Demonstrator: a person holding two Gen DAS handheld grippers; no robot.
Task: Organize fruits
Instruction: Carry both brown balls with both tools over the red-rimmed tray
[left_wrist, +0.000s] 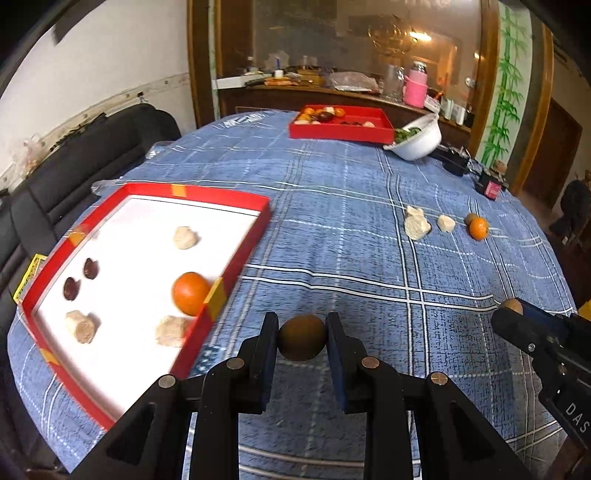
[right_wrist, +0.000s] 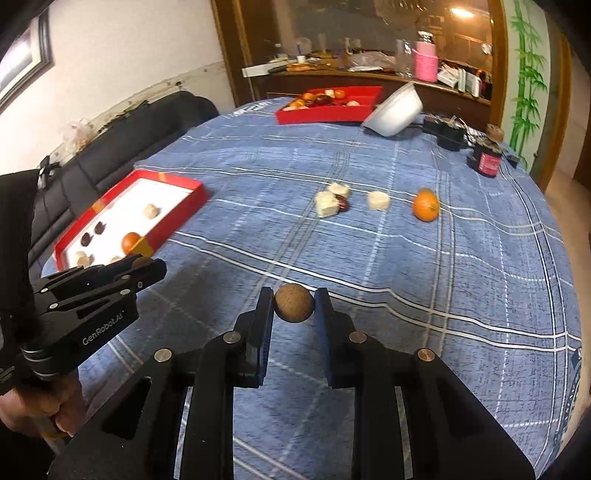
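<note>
Two grippers are loaded at once, each clenched on a small round brown fruit, and the coming move turns on how the near red tray (left_wrist: 236, 201) lies from them: off to the left and a little ahead of both, so the left gripper (left_wrist: 302, 341) is plainly the nearer, with the tray's right wall just beside its left finger, while the right gripper (right_wrist: 294, 304) has the left one between itself and the tray. That tray's long side runs away from the tools toward the far left, and its white floor already carries an orange (left_wrist: 190, 293), two dark red fruits and several pale chunks, with open floor toward the back. Judging from this, the left fruit needs only a short swing leftward over the wall, and the right one a longer carry across. Ahead and to the right of both tools, well apart from them, loose pieces wait in a row on the blue checked tablecloth (right_wrist: 369, 258): pale chunks, a dark red fruit, and a second orange (right_wrist: 426, 205). Smallest are the held pieces themselves: a smooth olive-brown fruit (left_wrist: 302, 336) pinched between the left pads, and a rougher tan ball (right_wrist: 294, 302) pinched between the right pads, both clear of the cloth.
</note>
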